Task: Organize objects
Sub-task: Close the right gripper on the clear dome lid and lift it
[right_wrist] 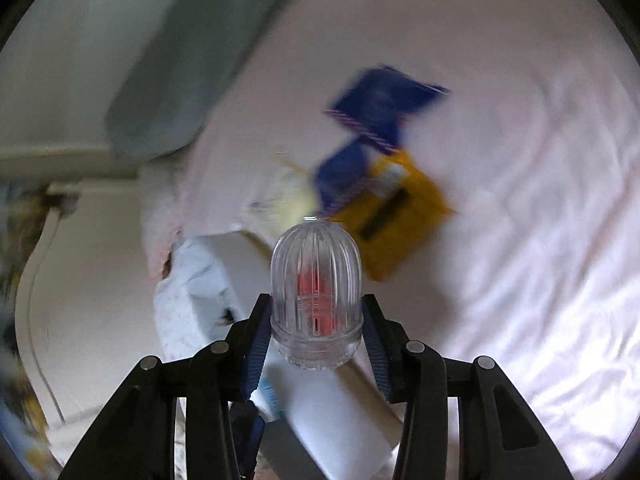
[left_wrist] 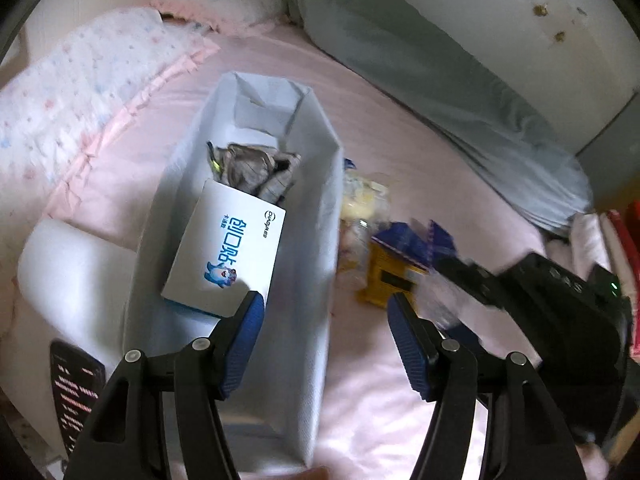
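Bed: I see a pink sheet covering it.
On it: a white bin, yellow packet, blue packets, pale snack bag, grey blanket, dotted pillow.

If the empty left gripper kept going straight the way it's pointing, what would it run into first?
Most likely the right-hand wall of the white storage bin, which lies between the left gripper's open jaws; depth is hard to judge.
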